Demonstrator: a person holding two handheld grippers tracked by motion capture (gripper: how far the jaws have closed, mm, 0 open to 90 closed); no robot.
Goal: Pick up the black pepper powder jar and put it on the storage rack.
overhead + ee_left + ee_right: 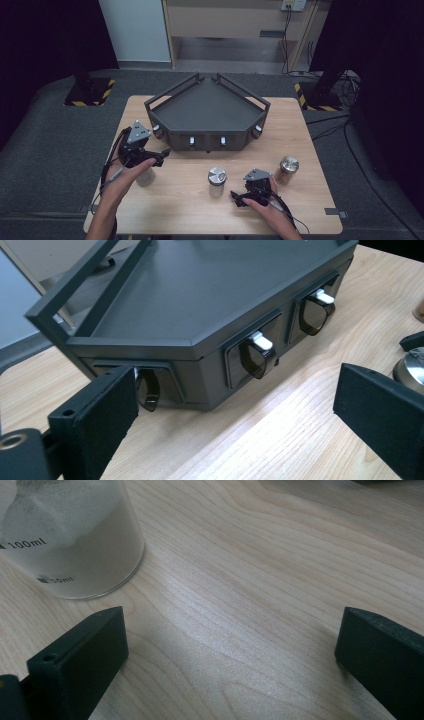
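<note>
With both claws, left [161, 156] and right [239, 199], spread wide and empty, the right should probably centre squarely on the frosted metal-capped jar [217, 181] mid-bench [175, 200], before the dark angular tray [207, 107].

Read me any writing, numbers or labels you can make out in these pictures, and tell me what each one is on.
"100ml": a volume mark on the clear jar of pale powder, in the right gripper view.
Below it, a second volume mark ending in "0ml"; its first digit is too blurred to read.
I can make out no other text, on the dark tray or elsewhere.
</note>
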